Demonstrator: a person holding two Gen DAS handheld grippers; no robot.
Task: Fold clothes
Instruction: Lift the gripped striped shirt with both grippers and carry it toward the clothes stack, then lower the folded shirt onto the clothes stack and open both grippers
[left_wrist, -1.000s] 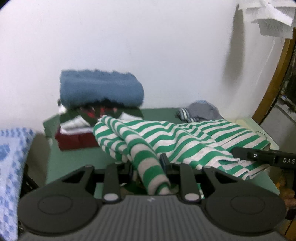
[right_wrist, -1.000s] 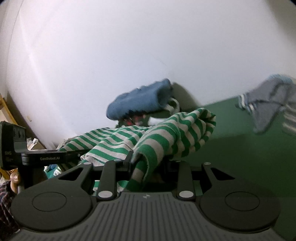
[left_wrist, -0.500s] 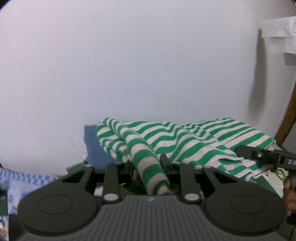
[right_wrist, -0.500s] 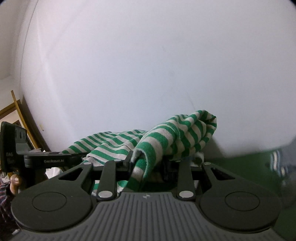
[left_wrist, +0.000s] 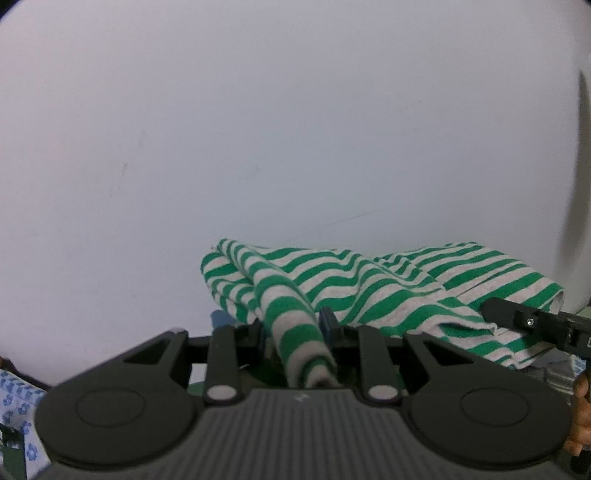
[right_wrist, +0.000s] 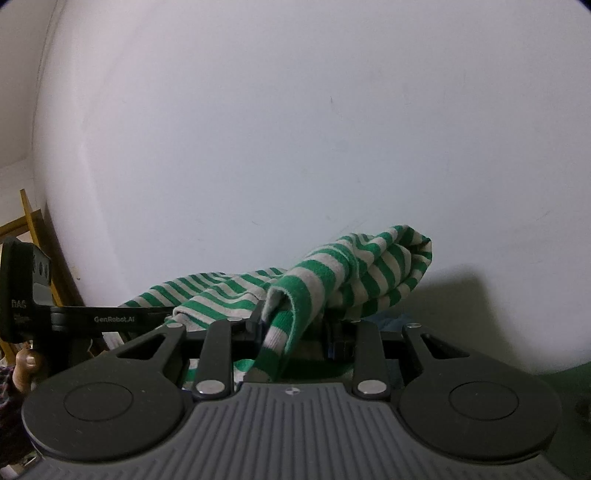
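1. Most of both views is a big white wall (left_wrist: 295, 129), plain and empty-looking, with a few faint marks on it
2. Next biggest is the striped shirt (left_wrist: 369, 288), green and pale grey, bunched up and held in the air in front of the wall, stretched between the two grippers
3. The left gripper (left_wrist: 293, 328) has its jaws clamped on a rolled fold of the striped shirt, and the cloth hangs down between the two black fingers toward the camera
4. The right gripper (right_wrist: 293, 325) has its jaws clamped on another fold of the same shirt; from its own view the cloth rises up and over to the right in a round lump
5. In the left wrist view the right gripper pokes in from the right edge as a black bar, just beside the shirt's far end, with a bit of a hand (left_wrist: 581, 417) under it
6. In the right wrist view the left gripper comes in from the left edge, and fingers (right_wrist: 24, 369) of the person's hand show under it
7. A wooden frame (right_wrist: 37, 243), yellow-brown, leans at the left edge by the wall
8. A blue flowered cloth (left_wrist: 16, 402) peeks in at the bottom left corner of the left wrist view
9. A small bit of green top (right_wrist: 554, 373) shows low on the right in the right wrist view
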